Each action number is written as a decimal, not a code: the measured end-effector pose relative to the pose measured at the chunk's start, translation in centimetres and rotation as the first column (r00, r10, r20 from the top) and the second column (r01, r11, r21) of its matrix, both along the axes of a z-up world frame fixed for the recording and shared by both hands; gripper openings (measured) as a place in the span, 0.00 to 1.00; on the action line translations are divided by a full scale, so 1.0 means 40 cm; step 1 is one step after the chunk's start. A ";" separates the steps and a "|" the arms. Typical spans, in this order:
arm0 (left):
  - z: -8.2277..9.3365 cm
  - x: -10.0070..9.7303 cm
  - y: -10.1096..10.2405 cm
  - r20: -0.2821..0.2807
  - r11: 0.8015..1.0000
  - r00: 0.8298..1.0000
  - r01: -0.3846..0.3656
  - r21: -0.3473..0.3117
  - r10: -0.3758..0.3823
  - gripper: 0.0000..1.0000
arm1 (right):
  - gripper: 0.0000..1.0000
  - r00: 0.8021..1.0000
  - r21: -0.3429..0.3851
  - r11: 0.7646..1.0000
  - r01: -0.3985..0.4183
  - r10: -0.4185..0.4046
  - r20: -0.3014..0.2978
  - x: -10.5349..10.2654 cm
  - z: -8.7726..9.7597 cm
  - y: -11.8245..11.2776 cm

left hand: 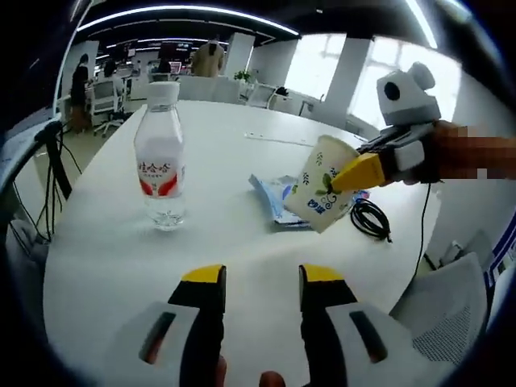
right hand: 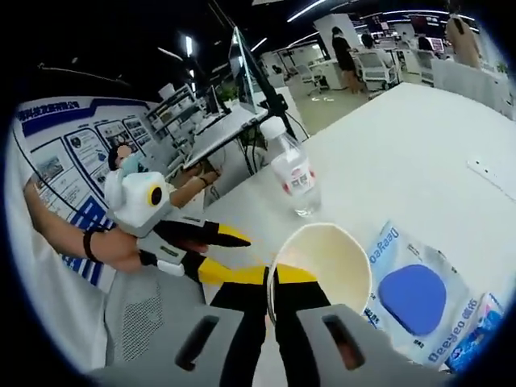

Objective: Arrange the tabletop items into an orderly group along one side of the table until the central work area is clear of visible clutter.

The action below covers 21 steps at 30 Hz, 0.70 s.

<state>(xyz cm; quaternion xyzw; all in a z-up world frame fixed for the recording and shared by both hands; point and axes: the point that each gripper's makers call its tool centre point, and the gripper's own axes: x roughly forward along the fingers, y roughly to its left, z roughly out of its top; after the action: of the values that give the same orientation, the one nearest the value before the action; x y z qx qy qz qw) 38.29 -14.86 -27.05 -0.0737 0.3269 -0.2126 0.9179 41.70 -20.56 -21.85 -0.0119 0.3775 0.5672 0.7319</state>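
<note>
Right claw [right hand: 270, 278] pinches paper cup [right hand: 321, 260] rim, cup lifted at 3 o'clock above the worktop [left hand: 242, 234]. Left claw [left hand: 260, 278] wide, empty. Water bottle [left hand: 160, 157] at 10 o'clock. Risk: thin rim buckles, cup slips.

A large open-plan office surrounds a round white table [left hand: 242, 234]. White swivel chairs [left hand: 105, 101] stand at distant desks, where a standing person in dark clothes [left hand: 79, 85] faces away. A blue-and-white information poster [right hand: 76, 137] covers a wall. Long white ceiling light strips [left hand: 185, 11] curve overhead. Bright windows [left hand: 310, 64] line the far side.
</note>
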 end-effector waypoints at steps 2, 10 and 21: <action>0.000 -0.003 0.008 -0.002 1.000 1.000 -0.011 -0.004 0.011 0.35 | 0.00 1.000 -0.018 1.000 -0.015 0.015 0.015 0.009 -0.007 0.011; 0.003 -0.008 0.036 -0.005 0.999 0.999 -0.050 -0.022 0.050 0.36 | 0.00 0.997 -0.036 0.999 -0.033 0.036 0.074 0.034 -0.024 0.049; 0.012 -0.017 0.039 -0.008 0.995 0.996 -0.085 -0.051 0.084 0.36 | 0.00 0.994 -0.094 0.996 0.012 -0.001 0.109 0.071 -0.071 0.074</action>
<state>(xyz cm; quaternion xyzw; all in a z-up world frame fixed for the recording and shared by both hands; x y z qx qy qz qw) 37.60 -13.28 -26.58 -0.1116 0.3206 -0.1817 0.9229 44.55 -17.59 -24.68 -0.0761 0.3633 0.5448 0.7519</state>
